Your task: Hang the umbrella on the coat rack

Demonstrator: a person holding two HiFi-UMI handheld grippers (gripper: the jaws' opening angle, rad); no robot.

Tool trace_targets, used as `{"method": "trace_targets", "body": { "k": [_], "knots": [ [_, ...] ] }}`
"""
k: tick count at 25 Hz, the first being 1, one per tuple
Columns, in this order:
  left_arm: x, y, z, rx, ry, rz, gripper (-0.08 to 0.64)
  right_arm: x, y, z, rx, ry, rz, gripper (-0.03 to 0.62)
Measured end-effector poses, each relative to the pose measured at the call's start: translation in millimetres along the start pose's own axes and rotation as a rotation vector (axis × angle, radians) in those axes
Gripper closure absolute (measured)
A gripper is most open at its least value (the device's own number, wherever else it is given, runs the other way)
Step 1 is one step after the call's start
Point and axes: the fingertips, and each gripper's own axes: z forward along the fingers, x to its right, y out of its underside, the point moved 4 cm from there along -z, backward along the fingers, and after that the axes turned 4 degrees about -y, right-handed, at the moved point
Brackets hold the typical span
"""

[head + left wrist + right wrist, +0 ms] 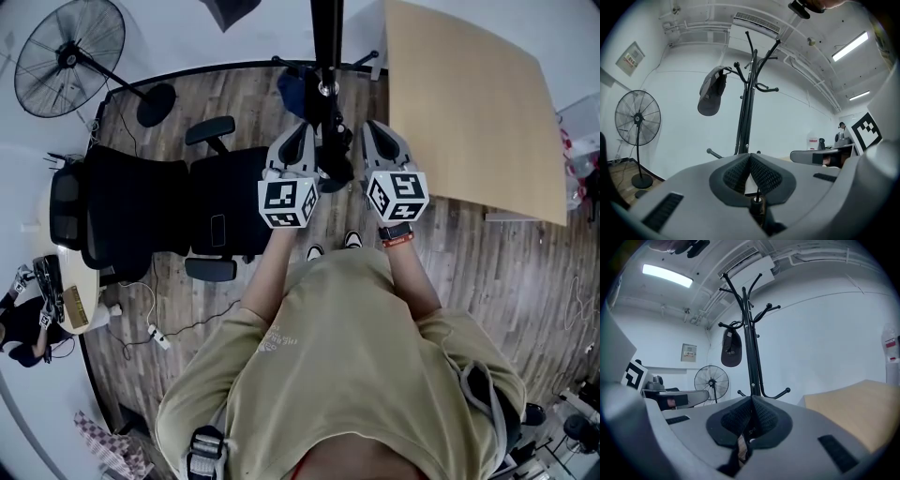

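Observation:
The black coat rack stands straight ahead of me, its pole and hooked arms rising in both gripper views. A dark cap hangs from one arm. I hold both grippers up side by side close to the pole. Between them is the folded black umbrella. My left gripper is shut, and a thin pin of the umbrella runs up between its pads. My right gripper is shut on a strap-like part of the umbrella.
A light wooden table lies right of the rack. A black office chair is on the left, and a standing fan stands further back on the left. Something blue lies by the rack's base. Cables trail on the wooden floor.

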Motion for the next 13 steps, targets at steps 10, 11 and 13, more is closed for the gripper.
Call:
{"method": "trace_targets", "body": {
  "k": [10,11,13],
  "knots": [
    [-1,18,7,-0.057,0.030,-0.039,0.535,11,14,12,-0.059,0.025,0.026,0.577],
    [-1,21,7,-0.065,0.040,-0.048,0.535,12,17,14,-0.070,0.026,0.031,0.577],
    [-3,27,7,-0.082,0.060,-0.067,0.535,14,23,20,-0.091,0.026,0.041,0.577]
  ]
}}
